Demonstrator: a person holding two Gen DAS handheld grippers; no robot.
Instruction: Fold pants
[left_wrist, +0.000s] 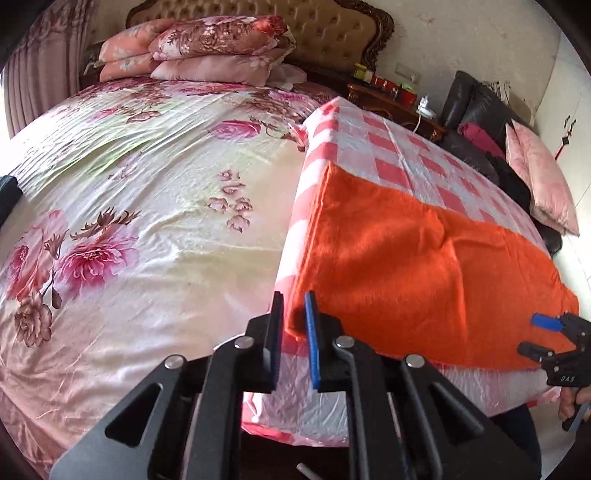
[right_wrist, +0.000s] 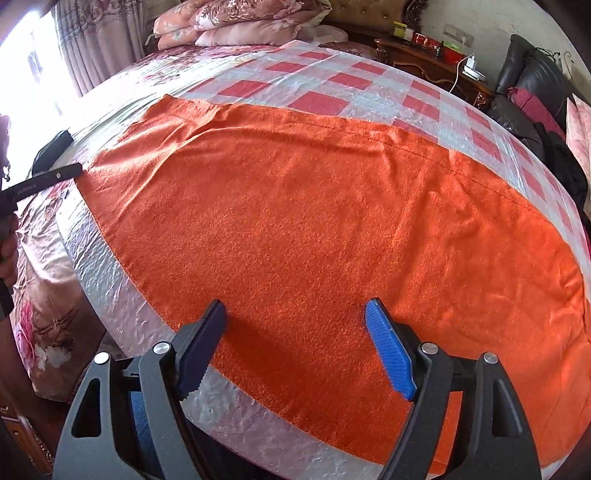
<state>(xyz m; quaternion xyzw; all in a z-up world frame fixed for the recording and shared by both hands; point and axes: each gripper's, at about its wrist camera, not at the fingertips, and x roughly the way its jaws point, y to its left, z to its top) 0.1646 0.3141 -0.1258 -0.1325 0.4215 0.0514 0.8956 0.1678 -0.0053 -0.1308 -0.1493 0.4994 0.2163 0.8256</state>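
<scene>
With the orange pants (right_wrist: 314, 221) spread flat on the checkered worktop (right_wrist: 332, 99) beside the bed (left_wrist: 129, 184), the left claw (left_wrist: 293, 317) pinches their corner while the right claw (right_wrist: 295, 325) hangs wide apart over the near hem, so I'd clamp there squarely before lifting both together.

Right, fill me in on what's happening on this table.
A person is folding orange pants spread on a checked tablecloth beside a bed. The left gripper sits at the pants' near corner, jaws narrow with the fabric edge between them. The right gripper hovers wide open over the near edge, holding nothing.
</scene>
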